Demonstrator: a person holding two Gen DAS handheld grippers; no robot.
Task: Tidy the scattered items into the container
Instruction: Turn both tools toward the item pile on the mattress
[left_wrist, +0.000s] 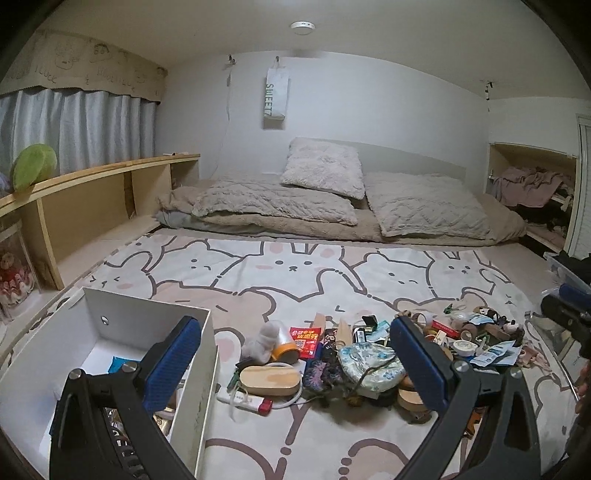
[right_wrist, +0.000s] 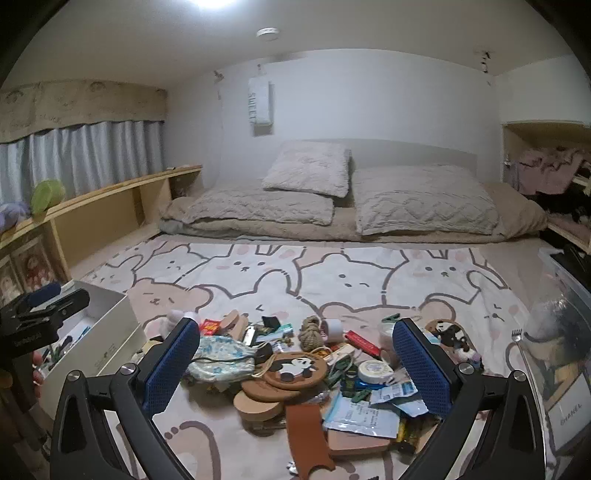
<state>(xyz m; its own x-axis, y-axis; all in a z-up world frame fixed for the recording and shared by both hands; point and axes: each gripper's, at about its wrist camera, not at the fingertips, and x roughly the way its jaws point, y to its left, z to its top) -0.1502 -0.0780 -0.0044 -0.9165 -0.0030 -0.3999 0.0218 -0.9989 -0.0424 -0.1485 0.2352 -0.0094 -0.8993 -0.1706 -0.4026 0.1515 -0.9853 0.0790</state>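
A white open box stands on the rug at the left, with a blue packet and other small things inside. To its right lies a pile of clutter: a wooden oval block, a blue floral pouch, a red packet and a white plush. My left gripper is open; its left finger hangs over the box and its right finger over the pile. My right gripper is open above the pile, over a panda coaster, the floral pouch and a brown strap. Neither gripper holds anything.
The bunny-print rug runs back to folded bedding and pillows. A wooden shelf lines the left wall. A clear plastic bin stands at the right edge. A hand holds the left gripper's handle beside the box.
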